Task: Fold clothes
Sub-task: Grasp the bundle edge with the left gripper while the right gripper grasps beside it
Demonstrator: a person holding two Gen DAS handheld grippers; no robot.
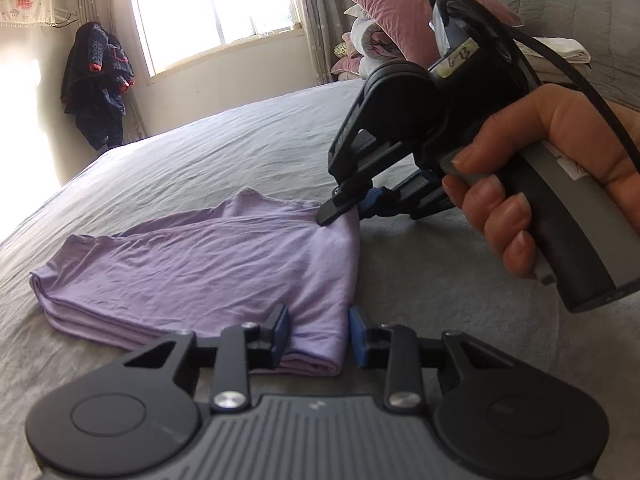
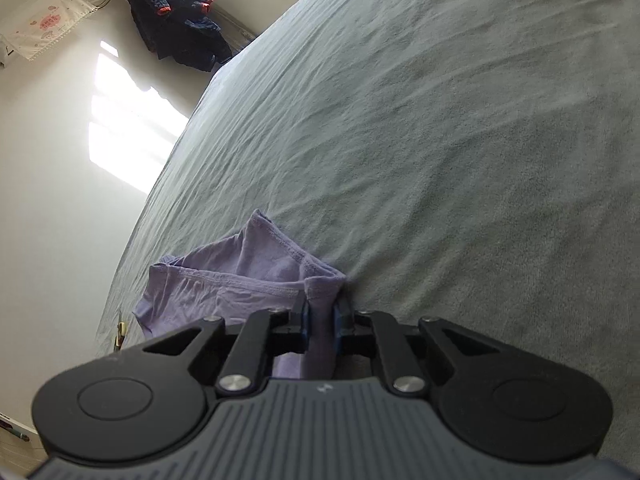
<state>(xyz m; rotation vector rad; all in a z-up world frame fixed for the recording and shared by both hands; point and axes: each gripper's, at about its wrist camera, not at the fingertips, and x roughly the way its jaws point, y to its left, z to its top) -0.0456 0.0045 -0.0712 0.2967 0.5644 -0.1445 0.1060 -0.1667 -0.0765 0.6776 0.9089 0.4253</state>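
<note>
A light purple garment [image 1: 200, 264] lies folded in several layers on the grey bed sheet [image 1: 200, 152]. My left gripper [image 1: 319, 334] sits at its near right corner, with the blue pads closed on the stacked fold between them. A person's hand [image 1: 520, 200] holds my right gripper [image 1: 332, 216], whose tips pinch the garment's far right corner. In the right wrist view, the right gripper [image 2: 320, 322] is shut on a bunched corner of the purple garment [image 2: 224, 284], and hemmed edges lift slightly off the sheet [image 2: 440, 160].
Pink pillows [image 1: 400, 8] and bedding are piled at the bed's far right, beside a folded white cloth [image 1: 560, 50]. A dark jacket [image 1: 98, 80] hangs in the corner by the bright window [image 1: 212, 4]. The bed's left edge [image 2: 168, 184] drops to the floor.
</note>
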